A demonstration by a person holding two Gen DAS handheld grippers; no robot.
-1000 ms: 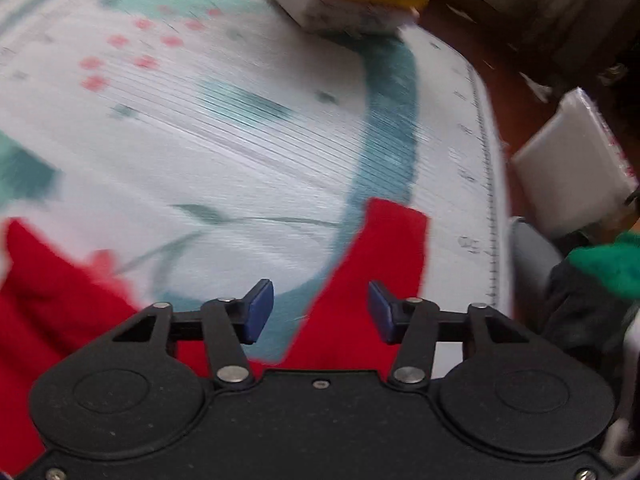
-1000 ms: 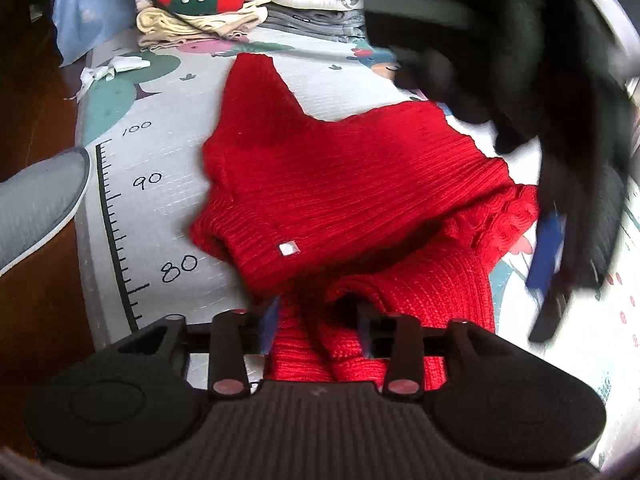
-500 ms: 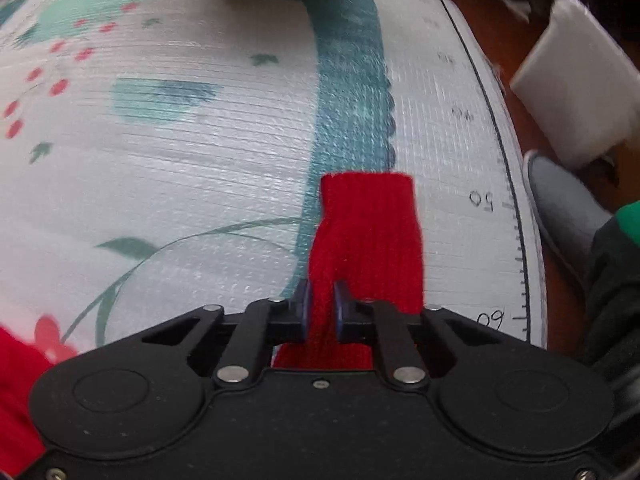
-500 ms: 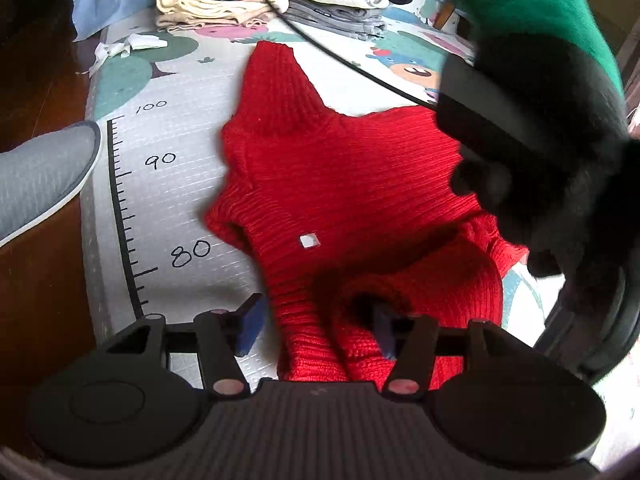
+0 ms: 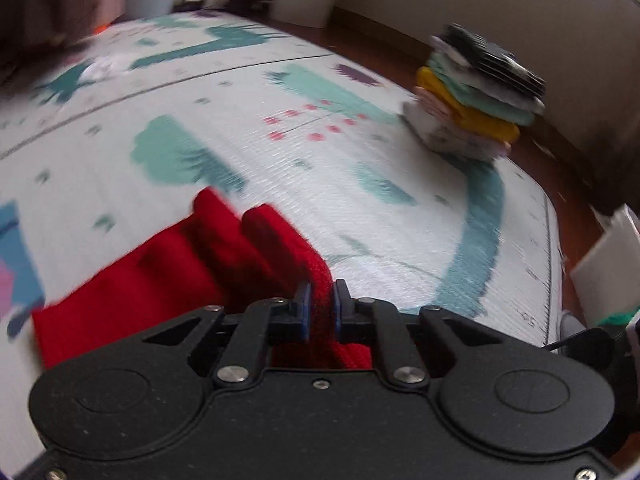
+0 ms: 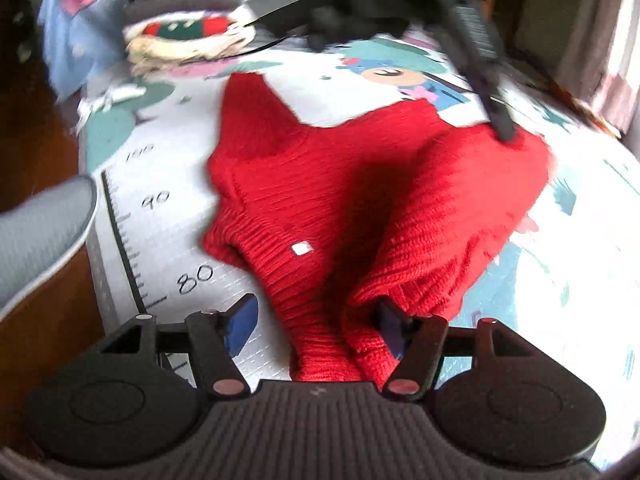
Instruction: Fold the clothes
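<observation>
A red knit sweater (image 6: 320, 184) lies on a patterned play mat (image 6: 168, 240), neck toward me, a small white label on its collar. My right gripper (image 6: 316, 320) is open, its fingers either side of the neck ribbing, not clamping it. My left gripper (image 5: 320, 312) is shut on a sleeve of the red sweater (image 5: 224, 256) and holds it lifted over the sweater's body. In the right wrist view the left gripper (image 6: 504, 128) touches the sweater's far right part.
A stack of folded clothes (image 5: 476, 96) stands at the mat's far right edge. More folded piles (image 6: 188, 36) sit beyond the sweater. A grey slipper (image 6: 36, 224) rests on the wooden floor at left. A white board (image 5: 608, 276) leans at right.
My left gripper shut on the sleeve, then lifted it and swung it across over the sweater. My right gripper opened and let go of the neck ribbing.
</observation>
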